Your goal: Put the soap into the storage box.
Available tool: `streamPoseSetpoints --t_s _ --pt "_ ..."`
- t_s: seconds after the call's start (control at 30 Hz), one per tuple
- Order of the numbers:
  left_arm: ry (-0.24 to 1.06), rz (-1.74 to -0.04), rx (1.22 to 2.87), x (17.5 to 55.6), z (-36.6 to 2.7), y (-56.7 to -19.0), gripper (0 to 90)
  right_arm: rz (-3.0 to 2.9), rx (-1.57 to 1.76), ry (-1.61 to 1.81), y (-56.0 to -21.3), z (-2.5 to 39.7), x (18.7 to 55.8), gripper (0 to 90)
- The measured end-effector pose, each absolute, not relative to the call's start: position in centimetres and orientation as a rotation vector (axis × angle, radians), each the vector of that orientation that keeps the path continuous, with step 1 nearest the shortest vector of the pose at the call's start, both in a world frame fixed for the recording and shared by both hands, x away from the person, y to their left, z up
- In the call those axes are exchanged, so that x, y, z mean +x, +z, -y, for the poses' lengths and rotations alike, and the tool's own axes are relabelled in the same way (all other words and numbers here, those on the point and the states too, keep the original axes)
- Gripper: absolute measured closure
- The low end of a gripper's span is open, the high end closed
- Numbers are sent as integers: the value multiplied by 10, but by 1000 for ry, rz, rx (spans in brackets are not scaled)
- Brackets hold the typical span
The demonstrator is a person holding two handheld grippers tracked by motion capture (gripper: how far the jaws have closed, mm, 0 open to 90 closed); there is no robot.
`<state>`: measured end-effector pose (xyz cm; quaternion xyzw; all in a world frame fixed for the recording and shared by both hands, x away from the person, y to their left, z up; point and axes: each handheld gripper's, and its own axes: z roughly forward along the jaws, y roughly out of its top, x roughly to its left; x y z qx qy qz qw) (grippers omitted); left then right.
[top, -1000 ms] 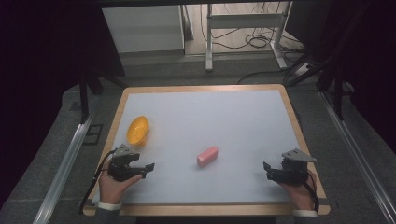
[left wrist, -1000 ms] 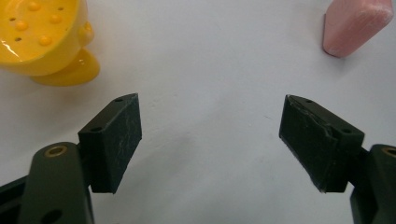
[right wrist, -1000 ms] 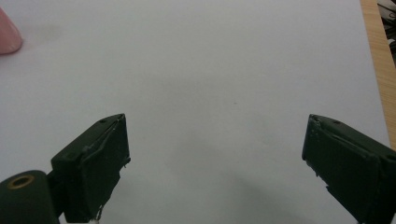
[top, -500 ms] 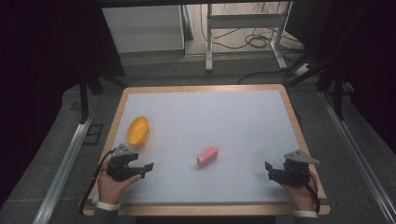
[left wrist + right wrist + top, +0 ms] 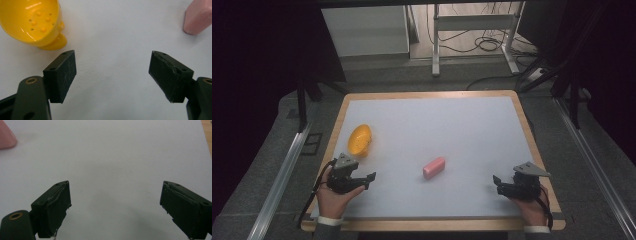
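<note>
A yellow bowl-like dish [image 5: 359,139] with small bumps inside lies on the white table top at the left; the left gripper view has it [image 5: 35,22] at top left. A pink block [image 5: 434,167] lies near the middle, and its end shows in the left gripper view [image 5: 197,17] and the right gripper view [image 5: 6,137]. My left gripper [image 5: 371,177] rests near the front left, open and empty [image 5: 112,72], just below the dish. My right gripper [image 5: 496,181] sits at the front right, open and empty [image 5: 115,205], pointing left toward the block.
The white sheet [image 5: 437,130] has a wooden rim [image 5: 342,112]. Metal rails [image 5: 282,175] run along both sides of the table. Beyond the far edge stand a white cabinet [image 5: 364,30], table legs and floor cables [image 5: 482,42].
Both hands have held nearly still; the left gripper shifted slightly. The dish and the pink block have not moved.
</note>
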<state>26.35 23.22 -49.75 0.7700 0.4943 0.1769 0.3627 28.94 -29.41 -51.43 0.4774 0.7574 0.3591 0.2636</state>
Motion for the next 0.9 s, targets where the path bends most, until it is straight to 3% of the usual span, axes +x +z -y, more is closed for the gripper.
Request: streamPoseSetpoints --t_s 0.9 --pt "449 -1122 2078 285 -194 -473 217 -2026 1301 993 -510 296 286 95"
